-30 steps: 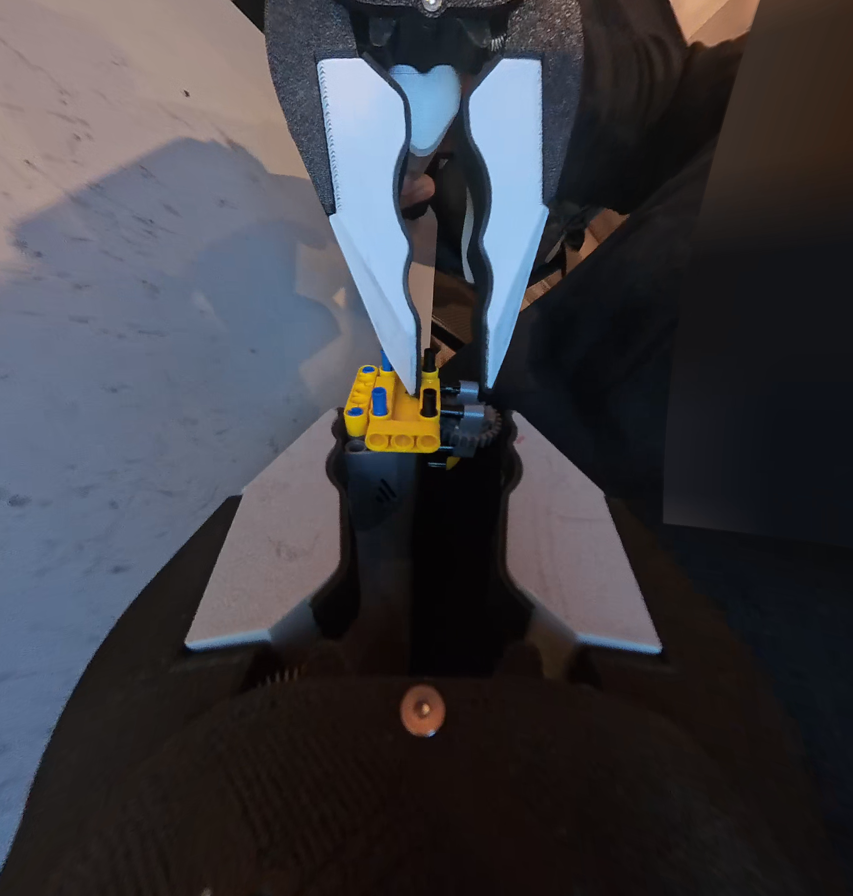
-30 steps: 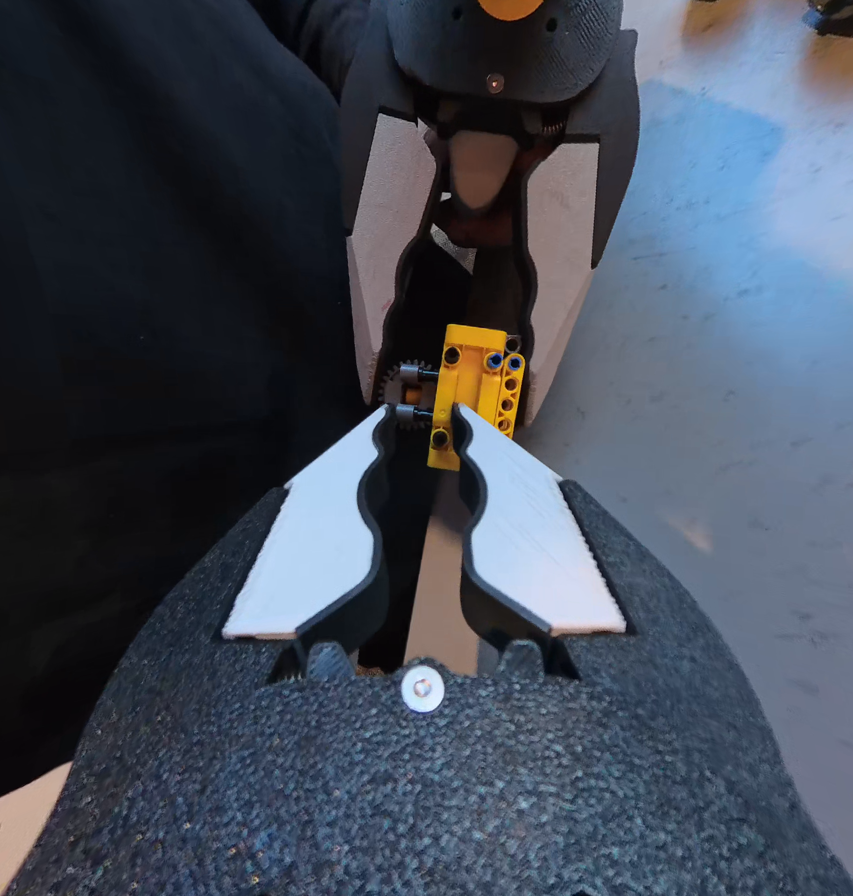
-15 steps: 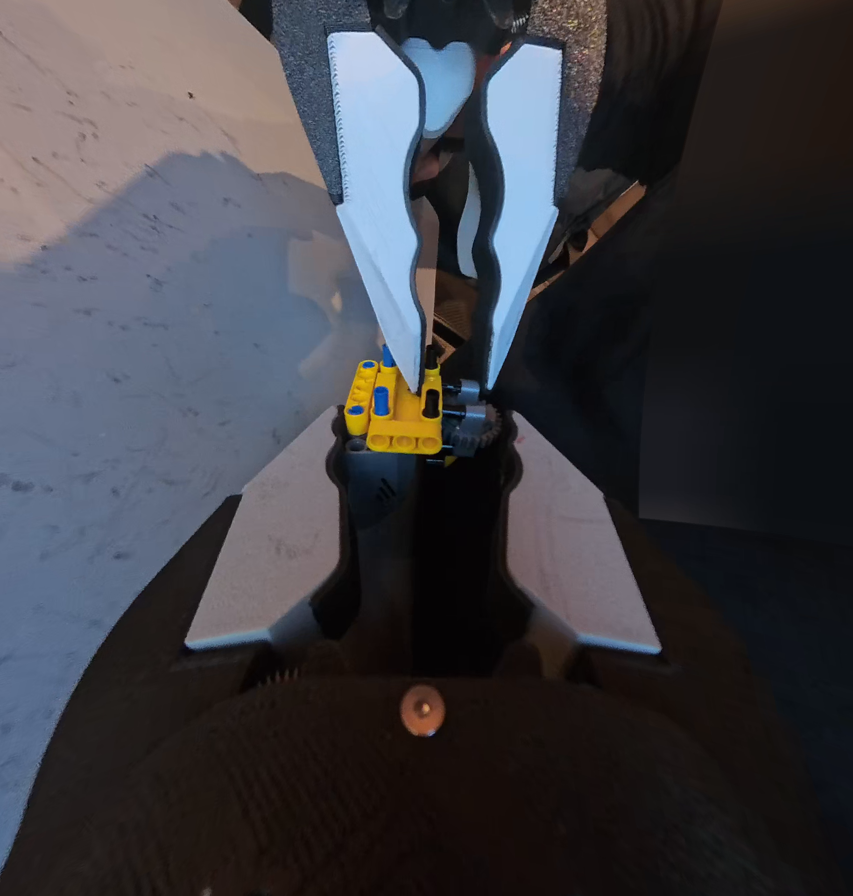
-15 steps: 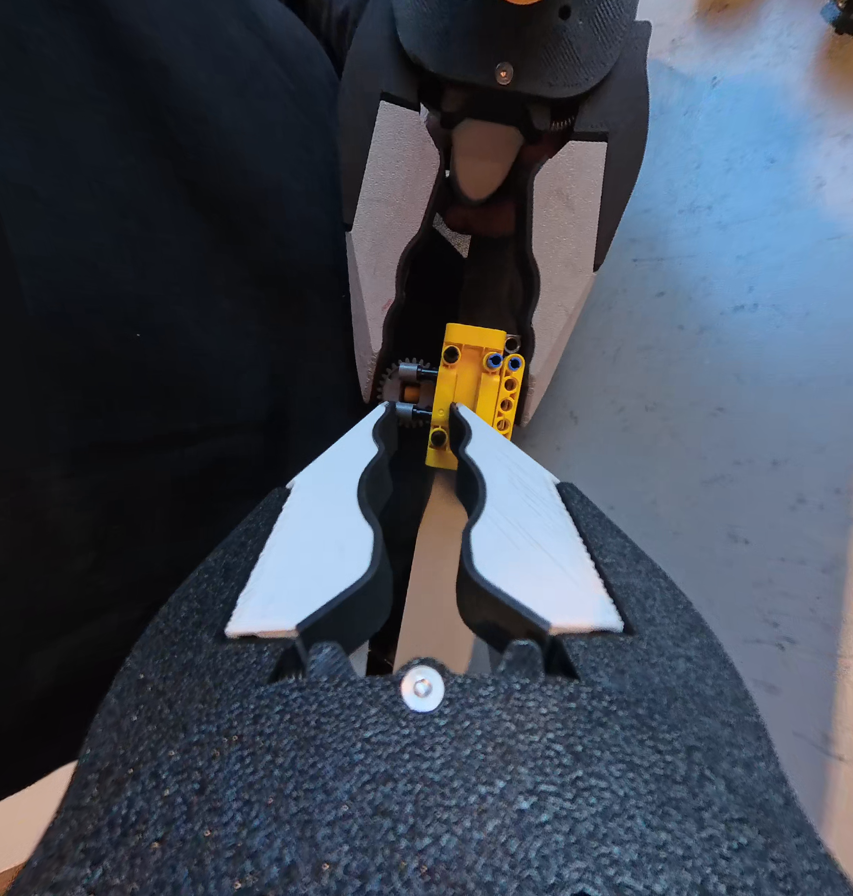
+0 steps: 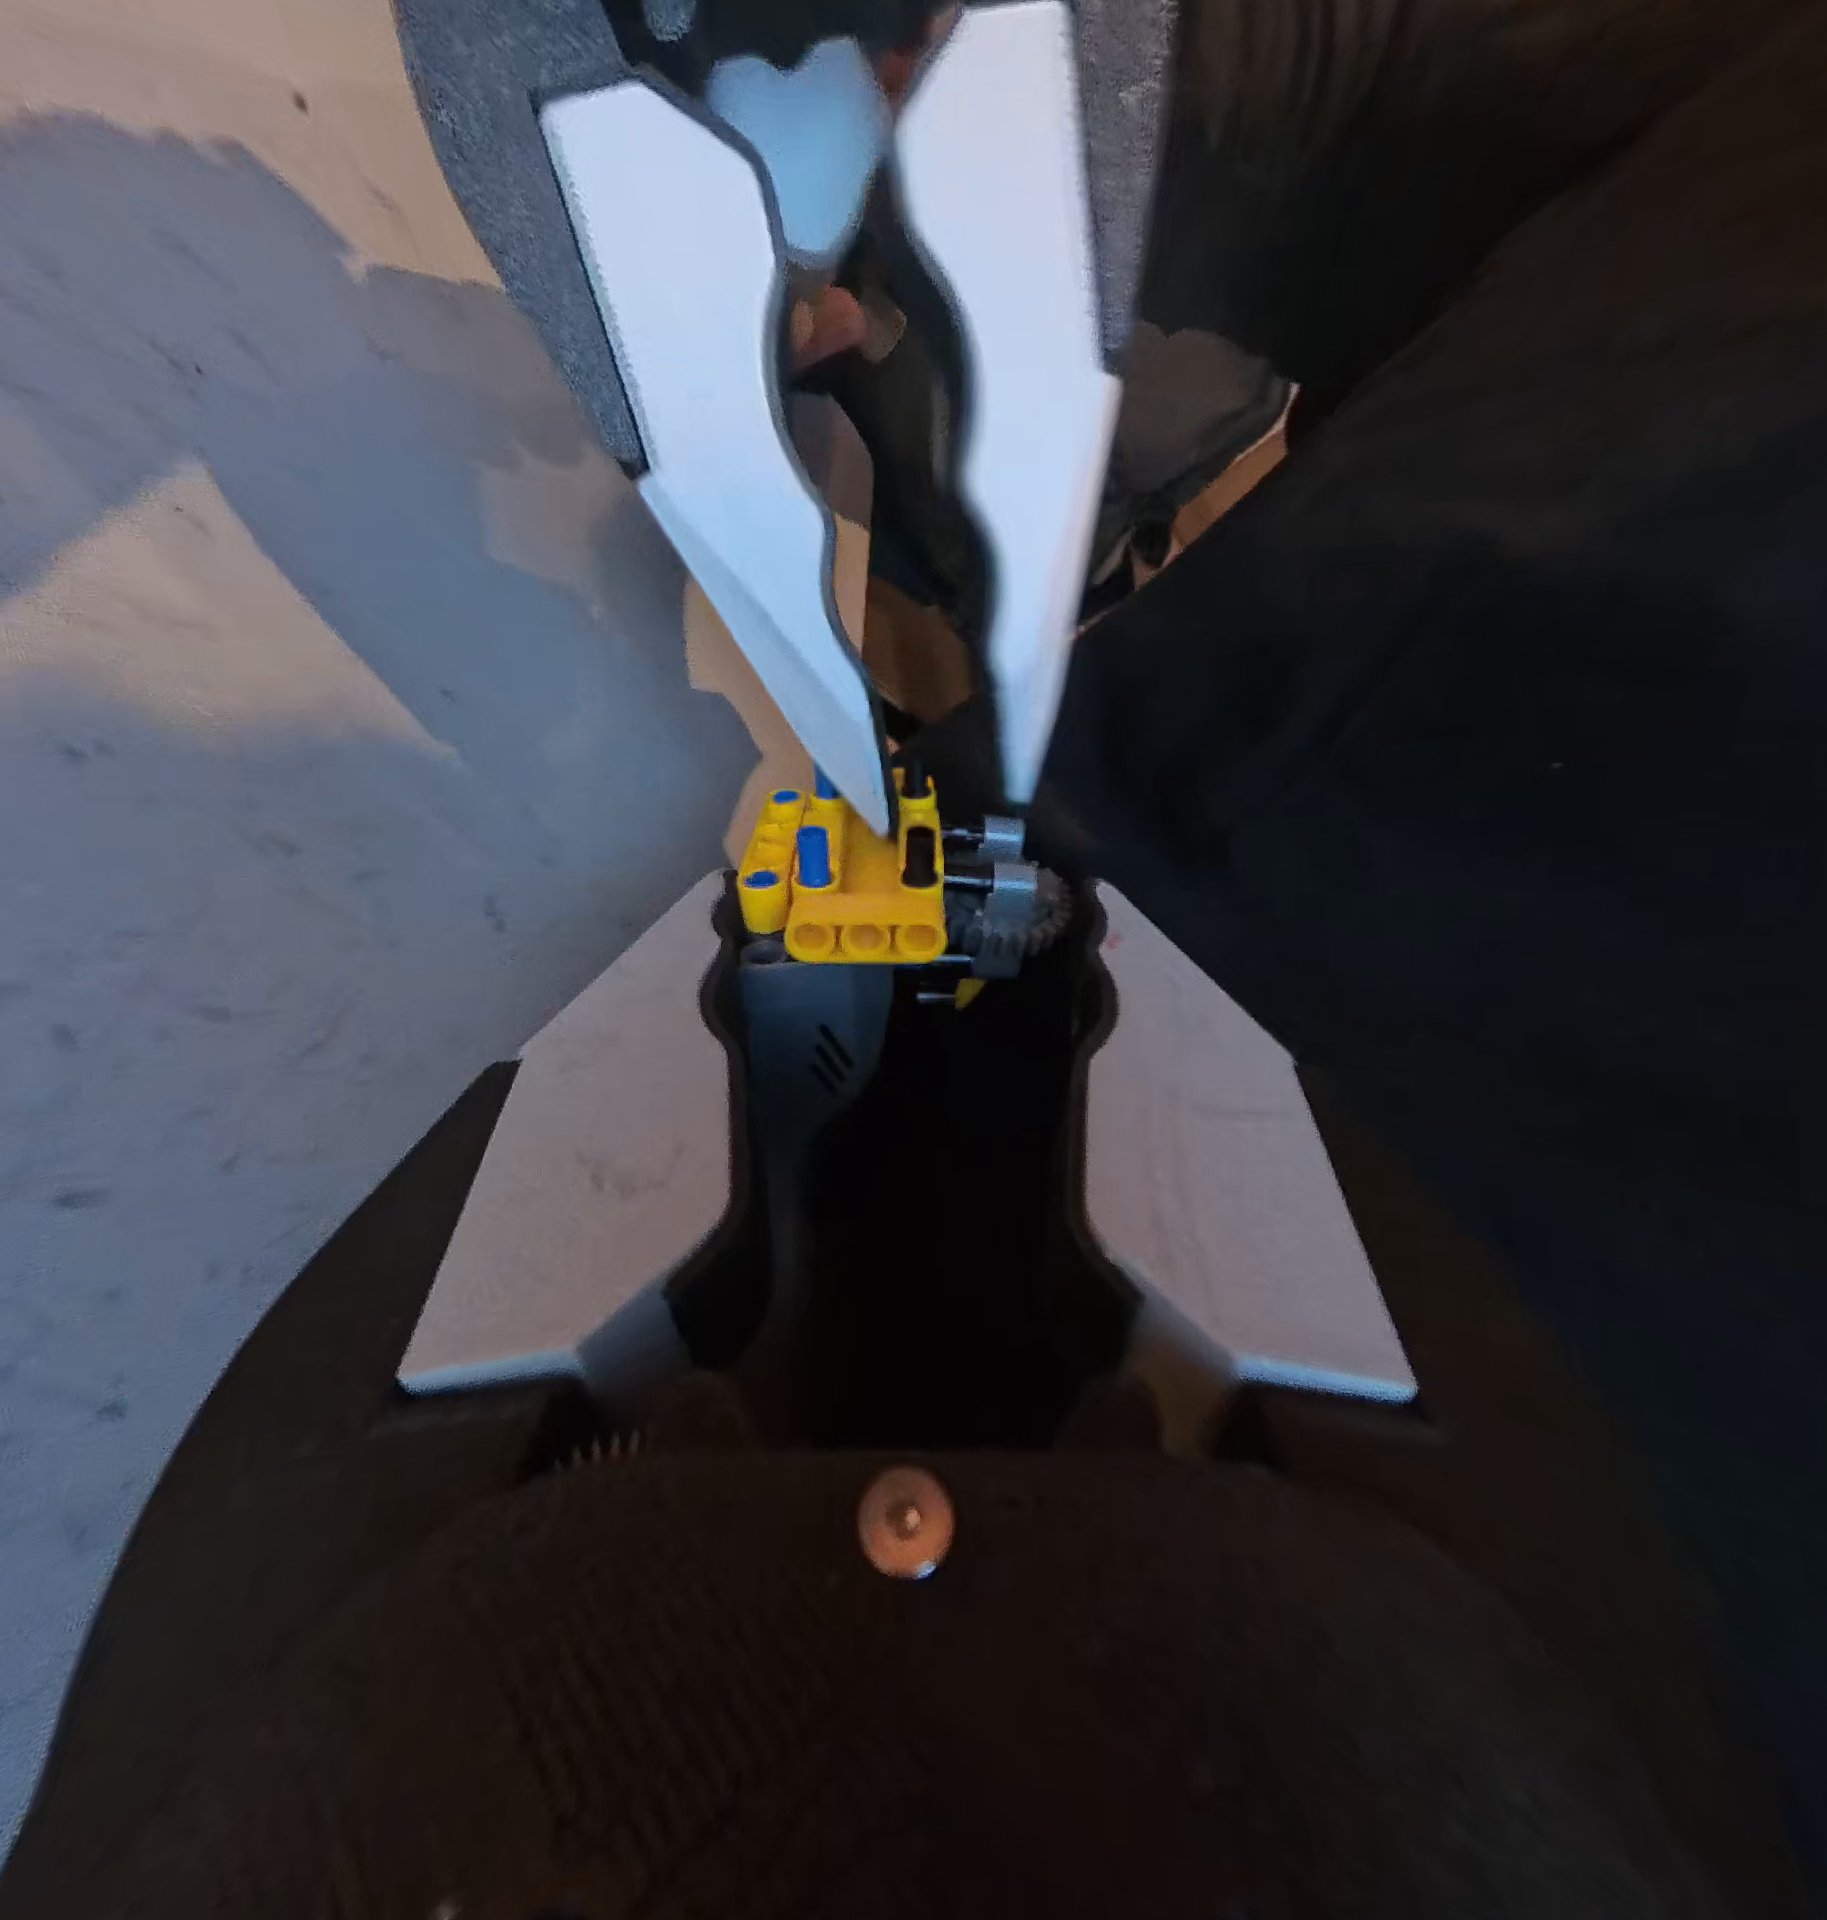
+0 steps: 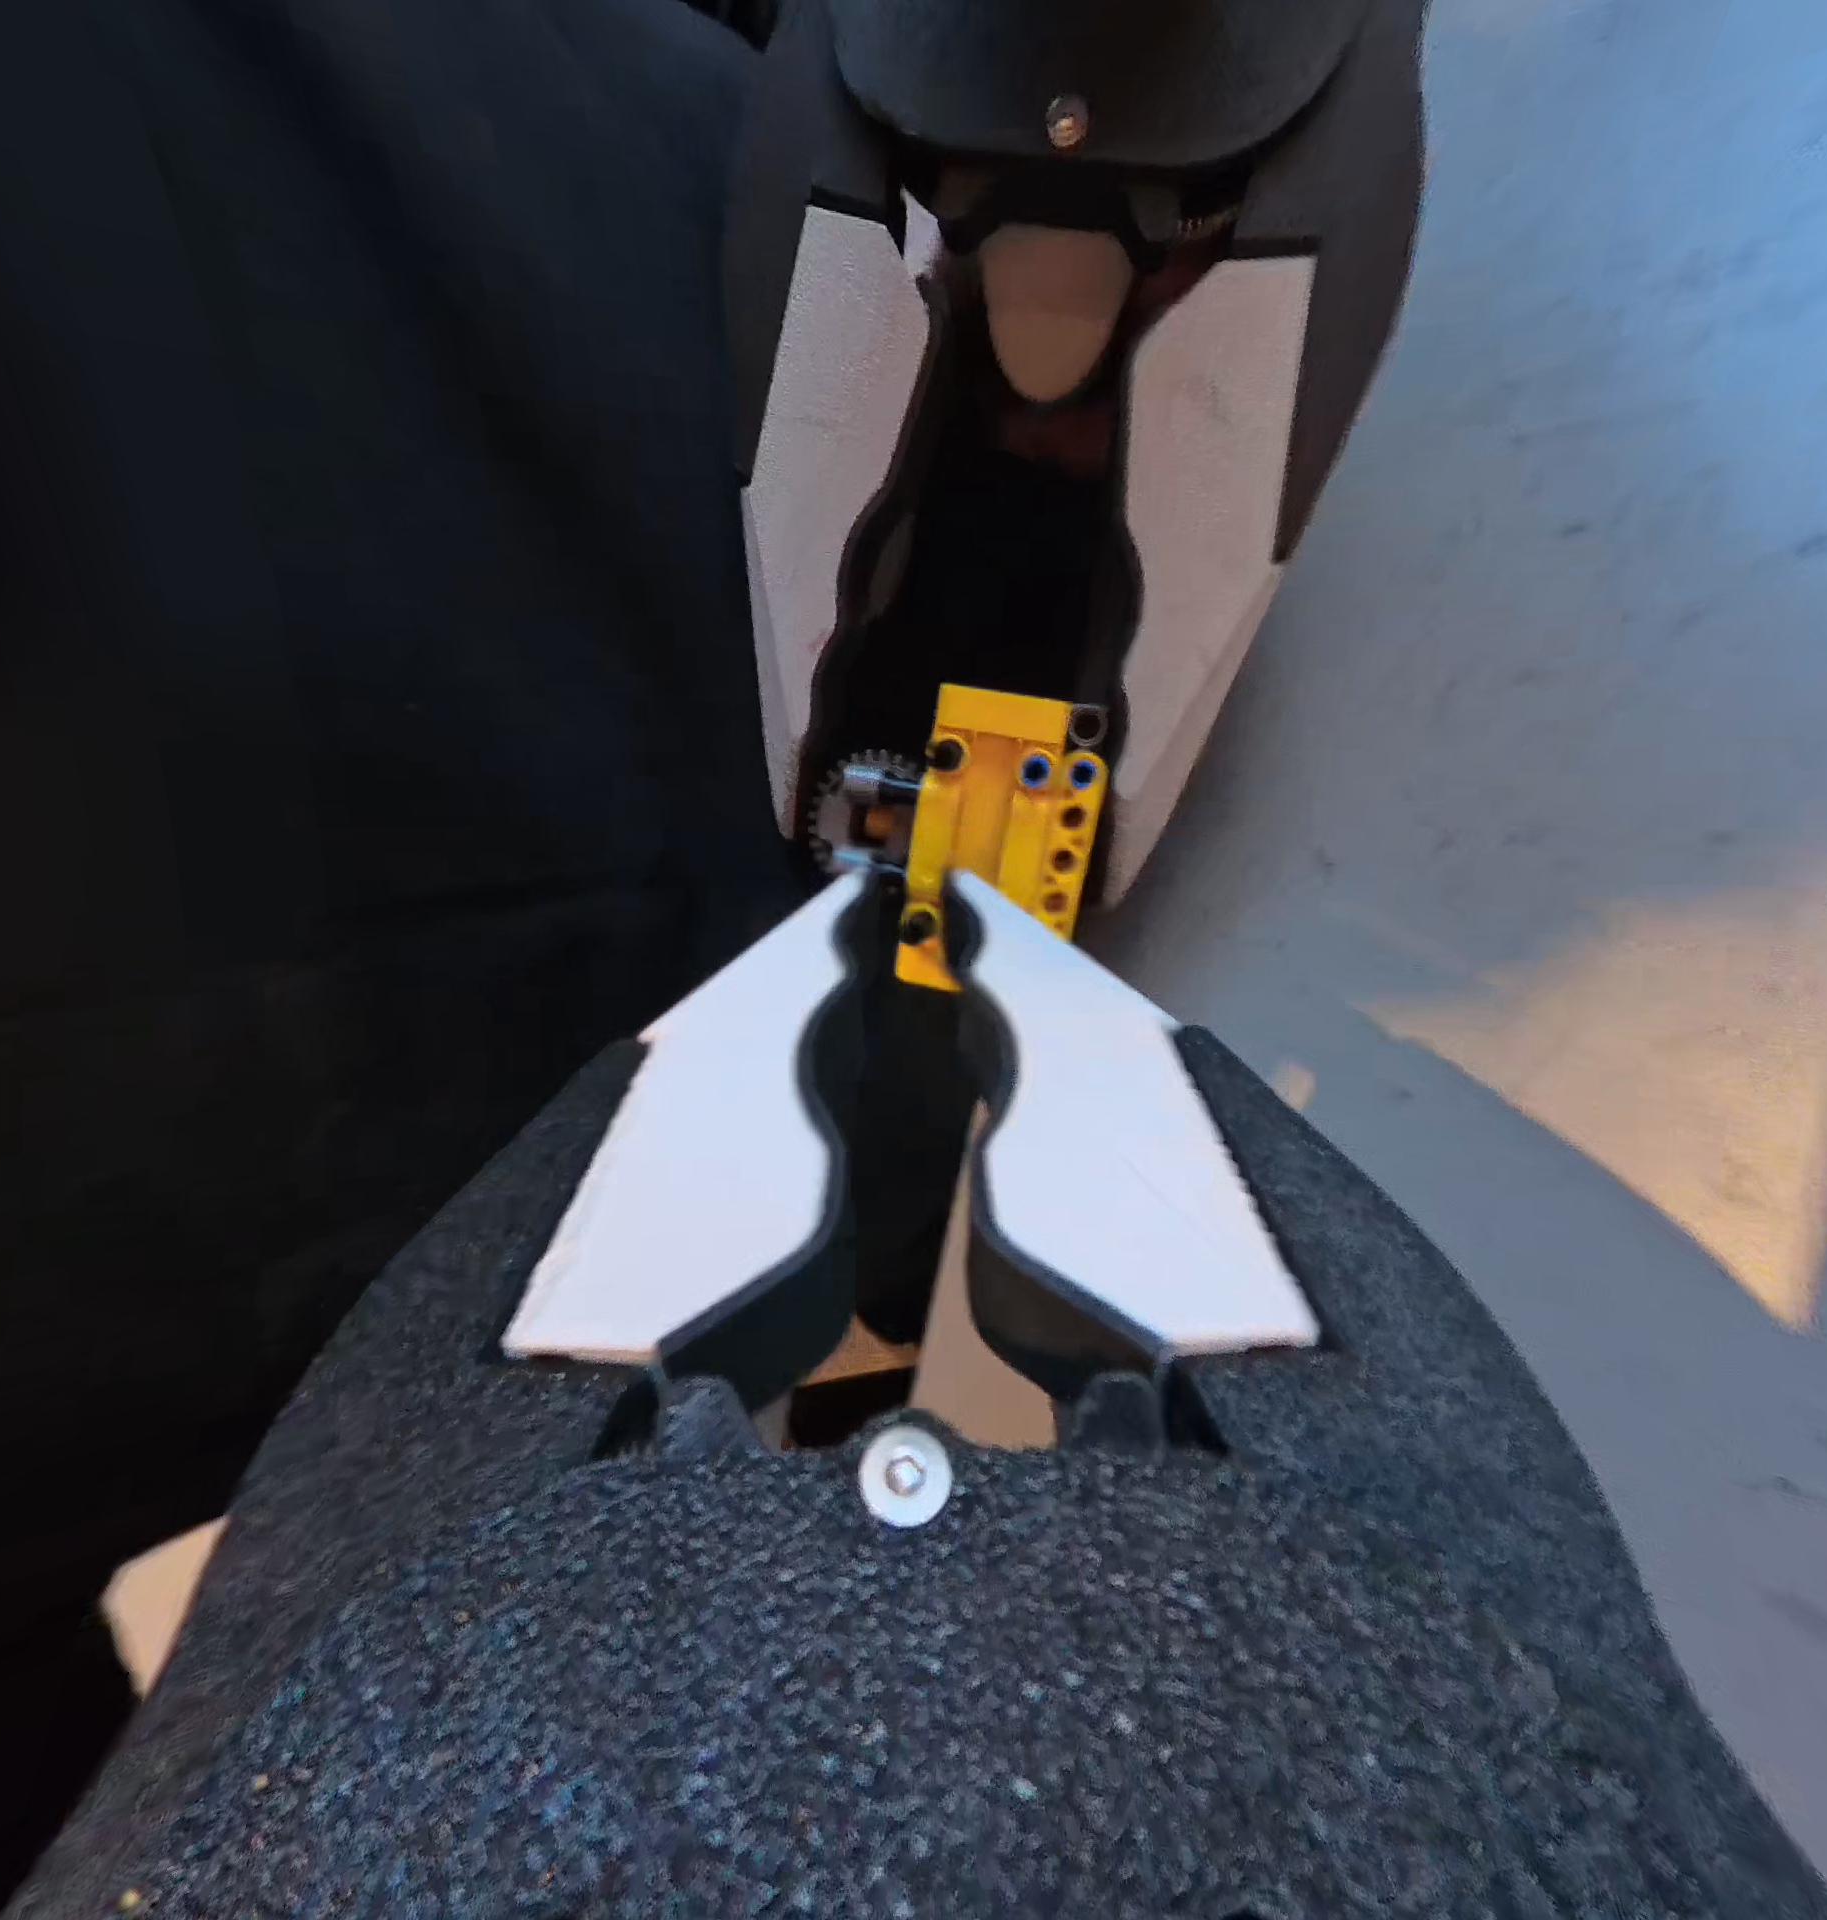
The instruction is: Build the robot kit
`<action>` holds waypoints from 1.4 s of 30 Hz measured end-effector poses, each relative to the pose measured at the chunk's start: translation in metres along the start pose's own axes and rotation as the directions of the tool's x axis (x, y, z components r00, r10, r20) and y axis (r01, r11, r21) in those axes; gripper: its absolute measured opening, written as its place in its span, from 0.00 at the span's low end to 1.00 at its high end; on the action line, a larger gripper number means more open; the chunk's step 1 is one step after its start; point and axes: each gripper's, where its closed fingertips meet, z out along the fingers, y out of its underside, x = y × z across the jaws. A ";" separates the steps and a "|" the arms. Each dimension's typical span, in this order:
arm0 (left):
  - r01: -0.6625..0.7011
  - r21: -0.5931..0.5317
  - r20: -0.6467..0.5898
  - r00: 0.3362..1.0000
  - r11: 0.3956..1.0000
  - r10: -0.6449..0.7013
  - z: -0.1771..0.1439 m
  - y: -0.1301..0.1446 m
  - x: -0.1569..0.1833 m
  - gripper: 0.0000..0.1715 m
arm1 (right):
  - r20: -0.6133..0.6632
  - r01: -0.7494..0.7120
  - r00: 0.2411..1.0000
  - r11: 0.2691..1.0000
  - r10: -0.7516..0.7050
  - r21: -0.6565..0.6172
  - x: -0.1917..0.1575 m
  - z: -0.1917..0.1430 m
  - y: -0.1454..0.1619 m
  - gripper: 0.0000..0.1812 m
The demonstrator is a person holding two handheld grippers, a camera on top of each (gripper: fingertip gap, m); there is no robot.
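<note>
Left wrist view, from left to right: a pale desk (image 5: 161, 935) with broad shadows fills the left side. At the middle, the left gripper (image 5: 904, 914) has its fingers (image 5: 618, 1143) set around the near end of a small yellow brick assembly (image 5: 857, 883) with blue pins, black pins and a grey gear (image 5: 1023, 920) on its right side. The fingers stand fairly wide, and their tips flank the assembly closely on both sides. From above, the right gripper (image 5: 950, 800) reaches down, its white fingers (image 5: 743, 540) drawn near together and pinching the far end of the assembly. Dark clothing (image 5: 1511, 727) of a person fills the right side.

Right wrist view, from left to right: the same dark clothing (image 6: 317, 623) covers the left half. At the middle, the right gripper (image 6: 914, 914) has its fingers (image 6: 722, 1153) closed narrowly on the lower yellow tab of the assembly (image 6: 992, 821), held off the desk. The gear (image 6: 836, 810) sticks out to the left. Beyond it, the left gripper (image 6: 956, 862) flanks the assembly with its pale fingers (image 6: 1210, 582). The desk (image 6: 1615, 727) lies at right, partly sunlit.
</note>
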 end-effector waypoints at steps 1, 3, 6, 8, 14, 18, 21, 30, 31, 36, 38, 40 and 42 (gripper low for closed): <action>-0.024 -0.016 0.009 1.000 1.000 0.024 -0.001 0.001 0.000 0.36 | -0.021 0.031 0.999 0.999 -0.031 0.015 0.003 -0.004 -0.001 0.00; -0.046 -0.023 0.019 0.999 0.999 0.046 -0.003 0.001 -0.001 0.36 | -0.043 0.059 0.997 0.997 -0.057 0.042 0.003 -0.009 -0.006 0.00; -0.041 -0.024 0.012 0.999 0.999 0.042 -0.001 0.000 -0.001 0.36 | -0.103 0.086 0.991 0.995 -0.090 -0.044 0.007 -0.002 0.001 0.07; -0.057 -0.028 0.010 0.998 0.998 0.057 0.001 0.001 0.000 0.36 | -0.115 0.111 0.986 0.991 -0.119 -0.068 0.007 -0.001 0.004 0.06; -0.065 -0.031 -0.003 0.998 0.997 0.065 0.006 0.005 0.006 0.36 | -0.066 0.133 0.988 0.986 -0.140 -0.103 -0.001 0.005 0.009 0.03; -0.066 -0.034 -0.007 0.998 0.997 0.066 0.007 0.008 0.009 0.36 | -0.027 0.117 0.992 0.987 -0.120 -0.106 -0.005 0.010 0.011 0.04; -0.073 -0.039 -0.003 0.997 0.997 0.073 0.006 0.010 0.010 0.36 | -0.074 0.147 0.985 0.979 -0.158 -0.144 -0.005 0.012 0.010 0.03; -0.090 -0.049 0.002 0.996 0.995 0.090 0.005 0.013 0.010 0.36 | -0.185 0.149 0.963 0.958 -0.198 -0.246 -0.006 0.015 0.010 0.02; -0.091 -0.049 0.003 0.996 0.995 0.091 0.005 0.013 0.010 0.36 | -0.190 0.148 0.961 0.956 -0.199 -0.253 -0.006 0.015 0.010 0.02; -0.090 -0.045 0.016 0.996 0.995 0.091 0.002 0.014 0.008 0.36 | -0.268 0.192 0.921 0.928 -0.283 -0.320 -0.003 0.015 0.007 0.02; -0.089 -0.039 0.021 0.996 0.995 0.089 0.001 0.013 0.007 0.36 | -0.288 0.189 0.915 0.932 -0.282 -0.310 -0.003 0.014 0.006 0.02; -0.079 -0.032 0.021 0.997 0.996 0.080 0.001 0.011 0.006 0.36 | -0.281 0.168 0.929 0.951 -0.241 -0.260 -0.001 0.011 0.005 0.03; -0.045 -0.005 0.018 0.999 0.999 0.045 0.001 0.005 0.003 0.36 | -0.289 0.109 0.944 0.979 -0.156 -0.171 0.004 0.002 -0.002 0.06</action>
